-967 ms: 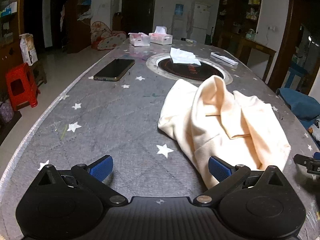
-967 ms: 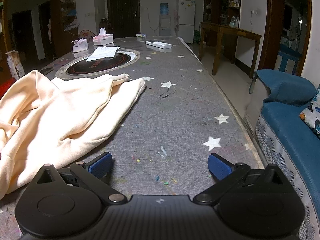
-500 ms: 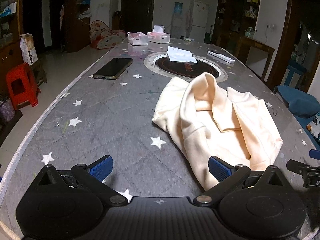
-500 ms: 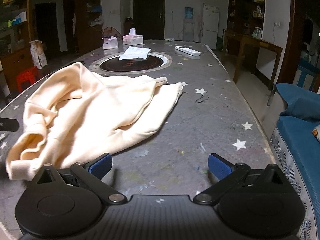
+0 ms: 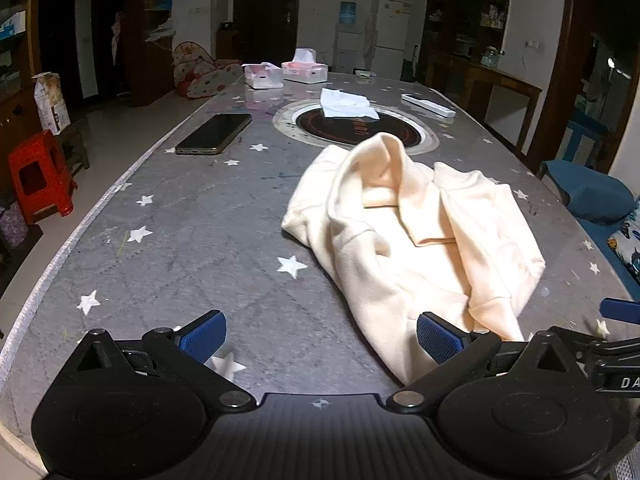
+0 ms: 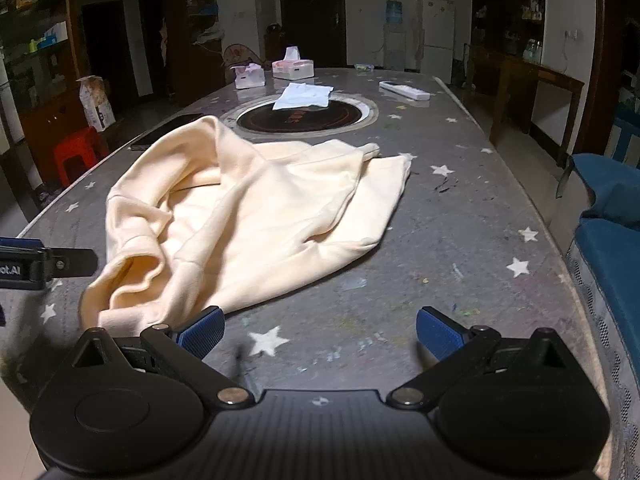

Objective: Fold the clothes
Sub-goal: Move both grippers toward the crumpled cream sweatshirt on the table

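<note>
Bench (image 5: pixel 168 248) first: a long grey top scattered with white stars, a round black hotplate (image 5: pixel 356 128) set into its middle. Across the near half sprawls the cream sweatshirt (image 5: pixel 408 240), rumpled, one fold standing up in a peak toward the hotplate and a sleeve or hem trailing toward the near edge. It looks like thick, soft fleece, so I would expect it to sag and drag rather than hold any shape, and to need a grip on a seamed edge, cuff or shoulder rather than a pinch of loose middle cloth. Which edge is the hem I cannot quite tell from the bunching.

Beyond it lie a dark phone (image 5: pixel 214 134), a white tissue (image 5: pixel 346 104) on the hotplate, and two tissue boxes (image 5: pixel 286 72) at the far end.

Left tongs (image 5: pixel 318 338) hang just short of the sweatshirt's near corner, jaws spread wide, nothing in them. Right tongs (image 6: pixel 318 334) are likewise apart and empty, their left finger just beside the rolled cuff.
</note>
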Demonstrator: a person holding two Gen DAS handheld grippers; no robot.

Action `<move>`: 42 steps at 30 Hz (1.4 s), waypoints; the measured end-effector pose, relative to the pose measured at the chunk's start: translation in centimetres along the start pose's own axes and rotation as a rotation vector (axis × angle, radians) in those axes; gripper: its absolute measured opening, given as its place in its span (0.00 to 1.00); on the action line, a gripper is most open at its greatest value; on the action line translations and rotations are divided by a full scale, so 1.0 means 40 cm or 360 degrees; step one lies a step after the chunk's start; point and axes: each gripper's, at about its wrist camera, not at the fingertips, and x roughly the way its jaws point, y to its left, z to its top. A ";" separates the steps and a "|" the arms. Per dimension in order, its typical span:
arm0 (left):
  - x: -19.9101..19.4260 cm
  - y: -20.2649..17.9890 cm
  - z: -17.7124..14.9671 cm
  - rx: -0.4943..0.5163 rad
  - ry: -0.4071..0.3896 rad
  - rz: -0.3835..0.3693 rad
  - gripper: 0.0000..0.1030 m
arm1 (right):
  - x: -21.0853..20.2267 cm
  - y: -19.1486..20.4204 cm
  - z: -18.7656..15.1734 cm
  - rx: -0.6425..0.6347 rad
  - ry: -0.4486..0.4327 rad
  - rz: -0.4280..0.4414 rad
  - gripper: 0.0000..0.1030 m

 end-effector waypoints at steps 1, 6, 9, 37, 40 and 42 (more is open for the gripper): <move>0.000 -0.005 -0.002 0.0005 0.0003 -0.0005 1.00 | -0.002 0.004 -0.002 -0.0002 0.0005 -0.0002 1.00; -0.002 -0.017 -0.006 0.0017 0.0013 -0.0020 1.00 | -0.006 0.025 -0.007 -0.0020 0.0020 0.0007 1.00; -0.007 -0.020 -0.006 0.0022 0.0005 -0.0020 1.00 | -0.010 0.034 -0.010 -0.0030 0.0020 0.0018 1.00; -0.010 -0.038 -0.011 0.0040 0.0010 -0.0014 1.00 | -0.019 0.060 -0.014 -0.0052 0.0022 0.0072 1.00; -0.011 -0.038 -0.011 0.0040 0.0011 -0.0014 1.00 | -0.019 0.061 -0.014 -0.0052 0.0019 0.0073 1.00; -0.011 -0.038 -0.011 0.0040 0.0012 -0.0015 1.00 | -0.020 0.061 -0.013 -0.0051 0.0018 0.0072 1.00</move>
